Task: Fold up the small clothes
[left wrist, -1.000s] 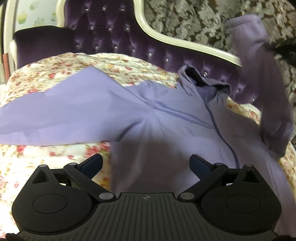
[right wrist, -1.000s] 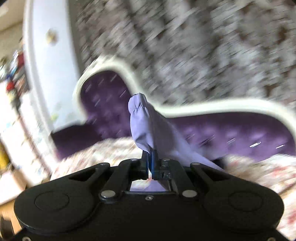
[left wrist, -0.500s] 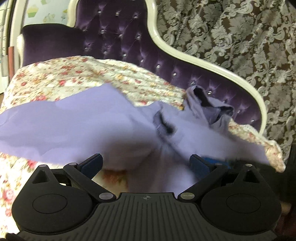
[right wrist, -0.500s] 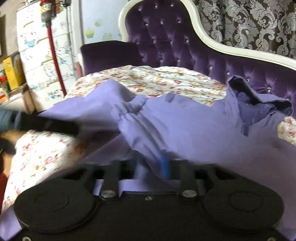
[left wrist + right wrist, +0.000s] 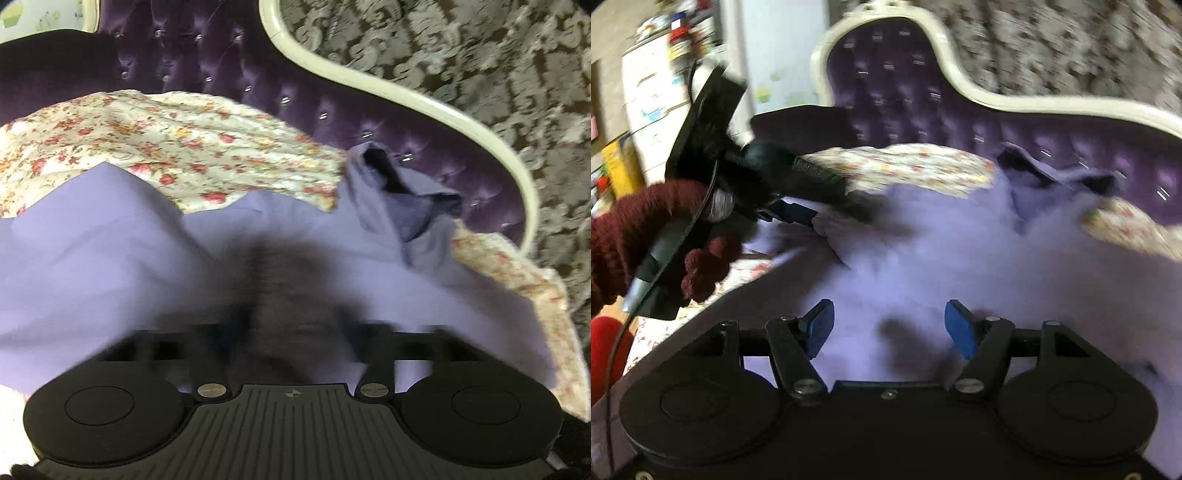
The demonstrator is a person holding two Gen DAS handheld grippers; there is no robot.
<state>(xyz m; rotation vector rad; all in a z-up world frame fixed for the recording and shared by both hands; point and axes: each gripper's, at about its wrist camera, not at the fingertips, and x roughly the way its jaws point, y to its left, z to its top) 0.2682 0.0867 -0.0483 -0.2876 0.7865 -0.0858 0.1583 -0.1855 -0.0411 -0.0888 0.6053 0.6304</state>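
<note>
Right tool (image 5: 889,328) hovers wide open above the lilac hooded jacket (image 5: 960,258) spread on the floral bedspread (image 5: 905,166). Left tool (image 5: 291,332) is too blurred to tell. Folding seems barely begun; body and hood (image 5: 402,195) lie unfolded.

The right gripper (image 5: 889,328) hangs with jaws apart over the lilac jacket (image 5: 960,258); the left gripper (image 5: 798,216) reaches its sleeve edge.
</note>
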